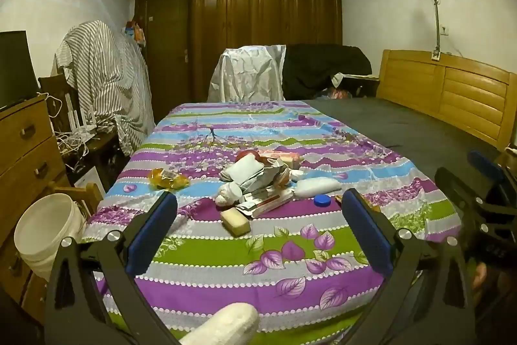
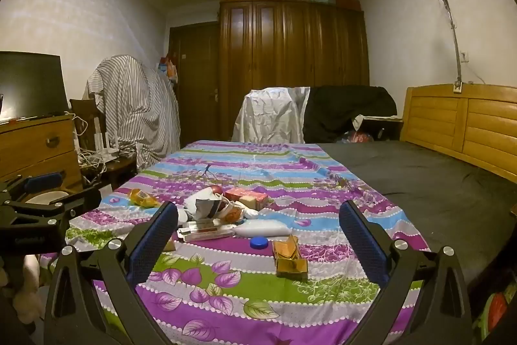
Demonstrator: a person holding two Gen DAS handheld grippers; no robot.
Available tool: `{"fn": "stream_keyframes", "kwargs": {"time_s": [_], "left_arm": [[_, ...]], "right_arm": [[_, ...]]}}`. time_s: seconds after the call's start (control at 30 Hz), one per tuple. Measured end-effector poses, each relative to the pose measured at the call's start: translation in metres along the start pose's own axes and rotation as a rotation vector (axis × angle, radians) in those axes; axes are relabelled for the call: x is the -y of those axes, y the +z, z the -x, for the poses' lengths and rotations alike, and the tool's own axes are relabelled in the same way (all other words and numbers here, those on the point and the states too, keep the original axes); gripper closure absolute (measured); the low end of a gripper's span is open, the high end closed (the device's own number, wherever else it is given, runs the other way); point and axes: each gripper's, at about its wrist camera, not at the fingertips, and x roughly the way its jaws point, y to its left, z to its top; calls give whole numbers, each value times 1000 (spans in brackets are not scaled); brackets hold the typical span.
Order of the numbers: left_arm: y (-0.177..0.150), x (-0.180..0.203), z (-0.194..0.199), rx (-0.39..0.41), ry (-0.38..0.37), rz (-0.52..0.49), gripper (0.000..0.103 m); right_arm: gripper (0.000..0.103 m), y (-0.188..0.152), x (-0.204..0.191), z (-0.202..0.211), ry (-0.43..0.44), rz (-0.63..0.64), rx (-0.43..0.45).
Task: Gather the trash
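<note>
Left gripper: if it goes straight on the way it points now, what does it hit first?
Probably the yellowish sponge block, lying nearest between the open left gripper fingers on the striped cloth. The wrapper pile lies just beyond. Depth is uncertain through the fisheye.

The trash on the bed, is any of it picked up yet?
Nothing looks collected yet. The trash pile, the orange wrapper, the blue cap and the brown box all lie on the bedsheet. Both the left hand-held gripper and the right hand-held gripper are open and empty. The white bucket waits beside the bed.
</note>
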Motion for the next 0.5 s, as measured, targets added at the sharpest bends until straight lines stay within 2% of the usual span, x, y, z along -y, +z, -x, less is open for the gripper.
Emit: {"fn": "stream_keyframes", "kwargs": {"time_s": [0.5], "left_arm": [[0, 0, -1, 0, 1, 2, 5]], "right_arm": [[4, -1, -3, 1, 0, -1, -8]]}}
